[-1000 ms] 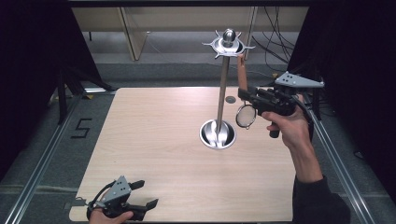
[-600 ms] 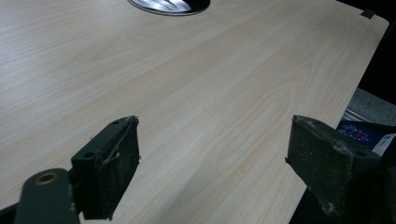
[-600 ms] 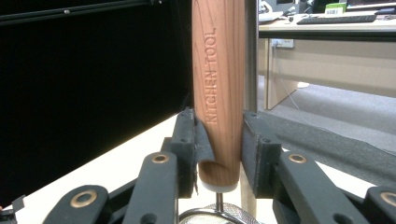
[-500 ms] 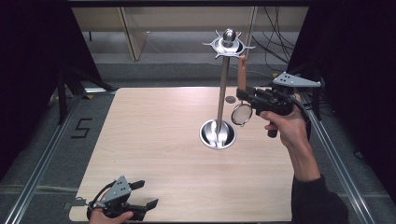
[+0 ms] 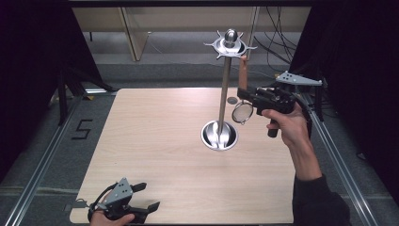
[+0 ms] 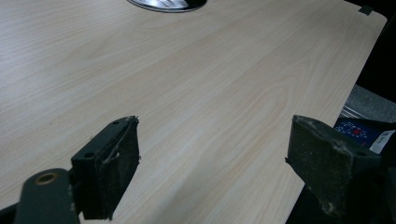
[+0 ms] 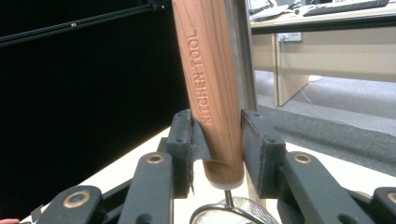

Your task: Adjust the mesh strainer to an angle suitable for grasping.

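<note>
Right gripper (image 7: 215,140) clamped on wooden strainer handle (image 7: 208,84), left gripper (image 6: 219,163) wide open

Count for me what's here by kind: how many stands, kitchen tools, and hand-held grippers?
Metal stands: 1, the stand on the table.
Kitchen tools: 1, the strainer with a wooden handle.
Grippers: 2, the left gripper and the right gripper.
Total: 4.

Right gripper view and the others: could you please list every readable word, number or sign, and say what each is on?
"KITCHEN TOOL": engraved along the wooden handle clamped in the right gripper.
"5": marked on the floor left of the table.
Blue label past the table edge: too blurred to read.
</note>
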A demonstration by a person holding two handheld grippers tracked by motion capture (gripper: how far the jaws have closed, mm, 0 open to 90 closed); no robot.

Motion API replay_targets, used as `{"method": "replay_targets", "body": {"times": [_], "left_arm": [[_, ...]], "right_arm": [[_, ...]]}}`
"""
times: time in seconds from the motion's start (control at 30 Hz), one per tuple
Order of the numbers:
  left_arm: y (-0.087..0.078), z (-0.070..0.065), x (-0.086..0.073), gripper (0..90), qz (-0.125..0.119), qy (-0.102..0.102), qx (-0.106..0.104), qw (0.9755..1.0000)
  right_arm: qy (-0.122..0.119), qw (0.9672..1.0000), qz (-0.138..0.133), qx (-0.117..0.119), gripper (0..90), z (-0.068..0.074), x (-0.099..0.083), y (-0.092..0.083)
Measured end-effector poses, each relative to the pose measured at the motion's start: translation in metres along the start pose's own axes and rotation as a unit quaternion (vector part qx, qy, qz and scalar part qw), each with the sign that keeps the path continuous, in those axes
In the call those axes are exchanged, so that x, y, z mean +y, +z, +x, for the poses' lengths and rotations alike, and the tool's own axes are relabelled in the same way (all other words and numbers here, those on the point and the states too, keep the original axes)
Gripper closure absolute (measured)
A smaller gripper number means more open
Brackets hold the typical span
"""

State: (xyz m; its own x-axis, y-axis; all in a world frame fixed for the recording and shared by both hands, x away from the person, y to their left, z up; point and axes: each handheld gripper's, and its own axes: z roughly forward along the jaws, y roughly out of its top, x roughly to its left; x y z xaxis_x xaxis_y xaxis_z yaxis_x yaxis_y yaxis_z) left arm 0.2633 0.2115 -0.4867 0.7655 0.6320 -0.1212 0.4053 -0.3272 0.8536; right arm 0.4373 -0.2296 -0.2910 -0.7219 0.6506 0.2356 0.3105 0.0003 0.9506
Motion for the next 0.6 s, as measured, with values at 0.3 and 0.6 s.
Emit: {"method": "replay_targets", "body": {"times": [0.3,0.6], "left_arm": [[0.0000,0.0002,0.0000,16.3,-0.001,0.000,0.000,1.0000],[0.0004,-0.0018,-0.0006,16.3,-0.004,-0.019,0.000,0.9998]], "right_arm": [[0.006,1.0000,0.000,0.001,64.6,-0.0033,-0.0027,0.0023],[-0.011,0.9996,0.001,-0.027,61.1,0.0028,-0.0040,-0.0035]]}}
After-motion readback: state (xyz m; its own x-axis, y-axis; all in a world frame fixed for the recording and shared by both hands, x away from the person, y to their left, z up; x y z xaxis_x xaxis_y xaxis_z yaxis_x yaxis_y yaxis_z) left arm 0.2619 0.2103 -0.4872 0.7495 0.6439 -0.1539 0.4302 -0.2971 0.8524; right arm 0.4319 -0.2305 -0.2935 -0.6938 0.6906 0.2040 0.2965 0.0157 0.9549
